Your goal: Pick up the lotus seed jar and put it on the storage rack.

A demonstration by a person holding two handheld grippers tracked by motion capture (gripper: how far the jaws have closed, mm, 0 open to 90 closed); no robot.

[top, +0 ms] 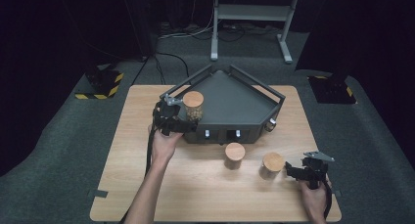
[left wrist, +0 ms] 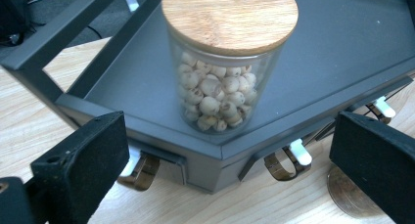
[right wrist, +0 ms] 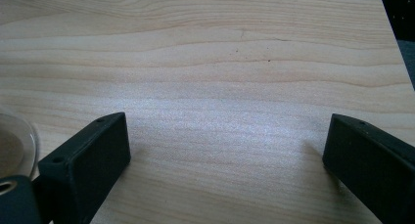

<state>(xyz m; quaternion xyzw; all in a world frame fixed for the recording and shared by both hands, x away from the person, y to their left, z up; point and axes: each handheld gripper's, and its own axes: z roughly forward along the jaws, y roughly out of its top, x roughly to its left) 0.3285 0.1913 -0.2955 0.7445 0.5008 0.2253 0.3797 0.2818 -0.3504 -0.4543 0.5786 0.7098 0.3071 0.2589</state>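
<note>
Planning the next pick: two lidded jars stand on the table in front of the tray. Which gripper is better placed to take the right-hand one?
Right. The right gripper sits open just beside that jar; the left gripper is at the tray, facing the jar there.

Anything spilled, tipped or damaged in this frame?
Nothing stands out. The jar on the rack stands upright with its wooden lid on, and both jars on the table are upright and lidded. Left gripper and right gripper are open.

Clear glass jar (left wrist: 220, 87) (wooden lid), matt metal tray (left wrist: 342, 53)
</note>
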